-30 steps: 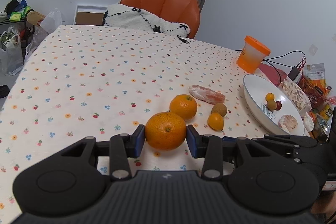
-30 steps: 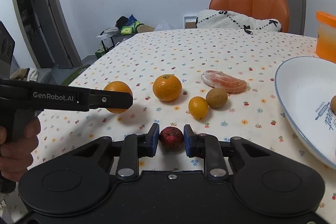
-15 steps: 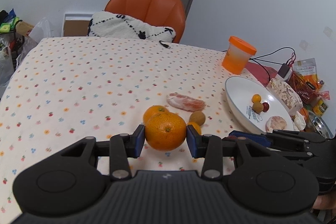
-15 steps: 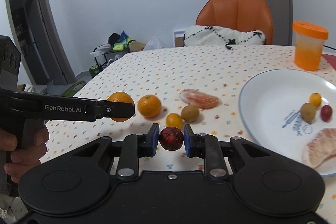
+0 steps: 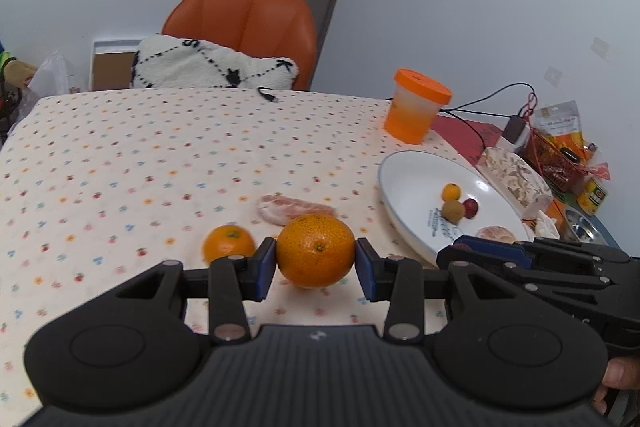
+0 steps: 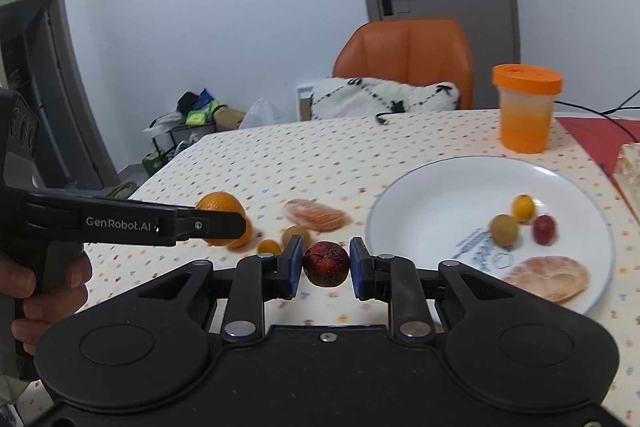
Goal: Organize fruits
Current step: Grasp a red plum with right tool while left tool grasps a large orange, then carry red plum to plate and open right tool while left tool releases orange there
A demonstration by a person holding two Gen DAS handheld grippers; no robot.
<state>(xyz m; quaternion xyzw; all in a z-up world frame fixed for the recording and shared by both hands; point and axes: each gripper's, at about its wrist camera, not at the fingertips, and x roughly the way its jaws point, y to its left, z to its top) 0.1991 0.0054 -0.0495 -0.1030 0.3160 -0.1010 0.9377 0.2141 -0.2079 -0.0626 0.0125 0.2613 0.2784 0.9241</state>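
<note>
A: What is the biggest thing here?

B: The surface (image 5: 120, 155), under a dotted cloth, with an orange chair (image 5: 248, 23) behind it. On its right side lies a white plate (image 6: 440, 195).

A: What lies on the plate?

B: A peeled citrus piece (image 6: 548, 277), a small brown fruit (image 6: 505, 229), a small orange fruit (image 6: 524, 207) and a small red fruit (image 6: 544, 229).

A: And the grippers?

B: The left gripper (image 5: 316, 269) is clenched on a large orange (image 5: 316, 251), lifted above the surface. The right gripper (image 6: 325, 269) grasps a dark red fruit (image 6: 325, 263), just left of the plate's rim.

A: What is loose on the cloth?

B: A second orange (image 5: 228, 247), a peeled segment (image 6: 316, 215), another brown fruit (image 6: 294, 233) and a tiny orange one (image 6: 269, 247), all near one another.
</note>
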